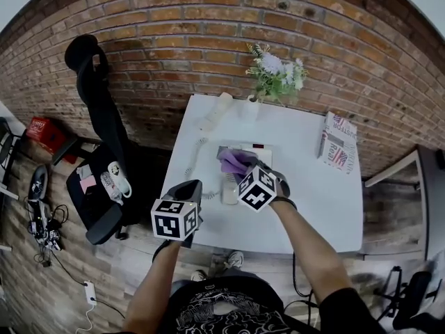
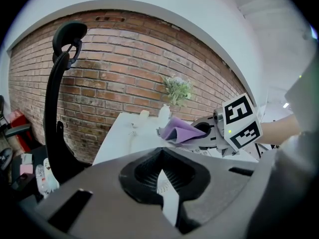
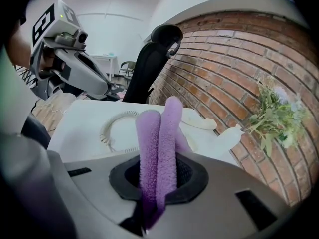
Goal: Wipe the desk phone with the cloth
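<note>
Head view: right tool [image 1: 249,169] holds purple cloth [image 1: 235,161] over desk phone [image 1: 253,147] at mid-counter [image 1: 313,200]; left tool [image 1: 188,186] hangs at the near edge. Left gripper view: own jaws closed, empty. Right gripper view alone: jaws clamped on folded cloth; handset [image 3: 202,122] off-hook beyond.

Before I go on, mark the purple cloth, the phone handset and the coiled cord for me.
purple cloth [image 3: 169,138], right gripper view: middle of the upright fold.
phone handset [image 1: 217,110], head view: middle of its body.
coiled cord [image 3: 103,131], right gripper view: left side of its loop.
</note>
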{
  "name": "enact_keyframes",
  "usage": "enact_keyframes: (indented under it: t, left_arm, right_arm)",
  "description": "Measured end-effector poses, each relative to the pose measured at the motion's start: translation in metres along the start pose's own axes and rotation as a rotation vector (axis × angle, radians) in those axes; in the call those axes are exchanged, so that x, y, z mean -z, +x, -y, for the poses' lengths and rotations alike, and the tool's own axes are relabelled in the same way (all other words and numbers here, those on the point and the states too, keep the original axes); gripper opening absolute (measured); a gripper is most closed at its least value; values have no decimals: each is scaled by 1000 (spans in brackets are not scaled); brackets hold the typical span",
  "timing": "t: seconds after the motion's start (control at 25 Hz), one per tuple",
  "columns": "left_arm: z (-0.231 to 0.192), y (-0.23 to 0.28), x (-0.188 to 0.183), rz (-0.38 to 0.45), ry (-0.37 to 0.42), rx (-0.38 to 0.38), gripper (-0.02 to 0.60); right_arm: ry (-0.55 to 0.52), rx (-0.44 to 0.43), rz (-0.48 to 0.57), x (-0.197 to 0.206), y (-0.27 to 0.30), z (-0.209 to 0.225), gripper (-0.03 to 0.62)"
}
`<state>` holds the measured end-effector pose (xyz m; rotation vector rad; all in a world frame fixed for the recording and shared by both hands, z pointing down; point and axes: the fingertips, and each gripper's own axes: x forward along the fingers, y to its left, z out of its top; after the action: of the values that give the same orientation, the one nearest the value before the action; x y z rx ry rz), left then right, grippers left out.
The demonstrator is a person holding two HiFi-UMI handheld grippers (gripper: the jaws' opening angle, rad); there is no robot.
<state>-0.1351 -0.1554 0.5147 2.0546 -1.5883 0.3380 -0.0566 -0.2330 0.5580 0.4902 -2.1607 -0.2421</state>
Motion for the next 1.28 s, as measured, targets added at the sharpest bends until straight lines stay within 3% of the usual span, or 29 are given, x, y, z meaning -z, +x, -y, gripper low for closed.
enact_keyframes:
  t: [0.68,1.28]
  left_arm:
    - [-6,-23,8,-12,35,64,6]
    - [14,-26,10,-14,69,132,6]
  right_arm:
    - [79,-21,-37,13,-20,-57,44]
    - [141,-128,-58,34,-41,-113,44]
